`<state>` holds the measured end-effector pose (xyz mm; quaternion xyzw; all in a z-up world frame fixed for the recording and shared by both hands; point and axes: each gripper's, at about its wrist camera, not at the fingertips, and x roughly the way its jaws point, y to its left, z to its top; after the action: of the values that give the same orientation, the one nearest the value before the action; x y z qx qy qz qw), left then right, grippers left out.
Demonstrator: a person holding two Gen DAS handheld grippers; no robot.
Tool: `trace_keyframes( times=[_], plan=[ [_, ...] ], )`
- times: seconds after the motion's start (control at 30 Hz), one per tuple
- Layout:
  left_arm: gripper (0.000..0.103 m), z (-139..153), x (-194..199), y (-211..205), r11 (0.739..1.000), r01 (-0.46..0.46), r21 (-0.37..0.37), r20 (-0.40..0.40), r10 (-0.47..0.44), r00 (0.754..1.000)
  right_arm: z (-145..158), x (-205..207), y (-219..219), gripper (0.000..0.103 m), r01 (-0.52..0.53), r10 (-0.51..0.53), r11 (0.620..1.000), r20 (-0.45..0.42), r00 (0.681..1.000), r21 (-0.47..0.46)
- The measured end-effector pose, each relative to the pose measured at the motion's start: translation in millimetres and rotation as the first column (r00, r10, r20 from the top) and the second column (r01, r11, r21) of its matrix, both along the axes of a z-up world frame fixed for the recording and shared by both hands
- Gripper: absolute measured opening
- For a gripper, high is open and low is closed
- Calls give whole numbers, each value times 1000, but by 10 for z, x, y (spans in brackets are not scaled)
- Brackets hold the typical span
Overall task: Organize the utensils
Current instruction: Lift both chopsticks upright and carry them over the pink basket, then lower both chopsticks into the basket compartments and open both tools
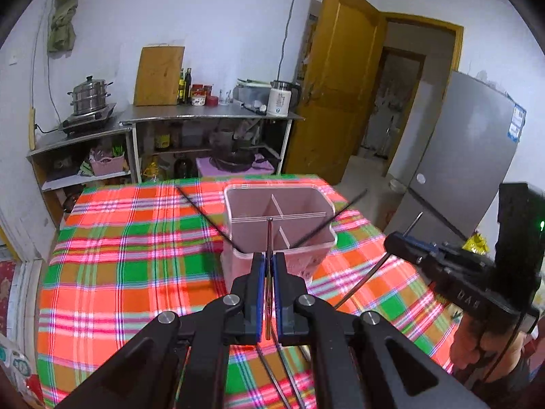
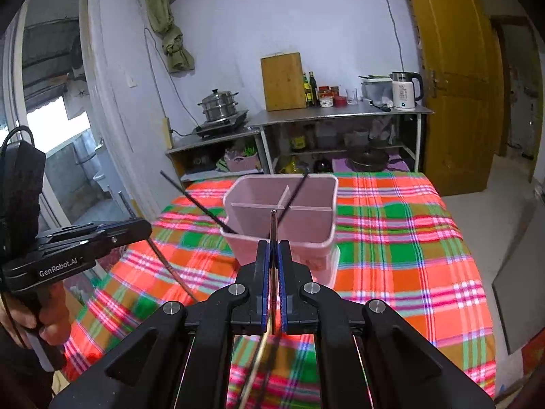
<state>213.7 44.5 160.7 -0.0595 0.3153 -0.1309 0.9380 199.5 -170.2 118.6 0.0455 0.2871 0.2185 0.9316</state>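
One chopstick (image 1: 269, 238) is pinched in the fully closed left gripper (image 1: 268, 262), another chopstick (image 2: 273, 228) likewise in the right gripper (image 2: 273, 252), tips aimed at the pink divided holder (image 1: 277, 218) on the desk (image 1: 136, 238), probably for dropping in.

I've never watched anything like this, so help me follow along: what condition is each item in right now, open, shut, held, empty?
Left gripper: shut on a chopstick.
Right gripper: shut on another chopstick.
Pink utensil holder: upright on the plaid tablecloth, its divided compartments look empty.
Wooden door: open.
Steamer pot: lid on.
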Motion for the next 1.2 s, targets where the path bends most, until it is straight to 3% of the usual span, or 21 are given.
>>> trace_keyframes(
  times=[0.3,0.5,0.8,1.2],
  plan=[
    [5,465,321,58,999,-15,-30,86,18,996,332,253,69,5,4,-9,997,67,998,74],
    [5,582,564,56,999,-28,-35,115,32,993,494,446,122,5,9,-22,993,105,994,117],
    [5,356,872,140,997,-44,-61,93,49,994,421,663,178,5,31,-47,991,118,992,131],
    [5,-8,1002,118,999,-31,-28,43,32,999,120,790,274,5,21,-27,995,63,998,93]
  ],
)
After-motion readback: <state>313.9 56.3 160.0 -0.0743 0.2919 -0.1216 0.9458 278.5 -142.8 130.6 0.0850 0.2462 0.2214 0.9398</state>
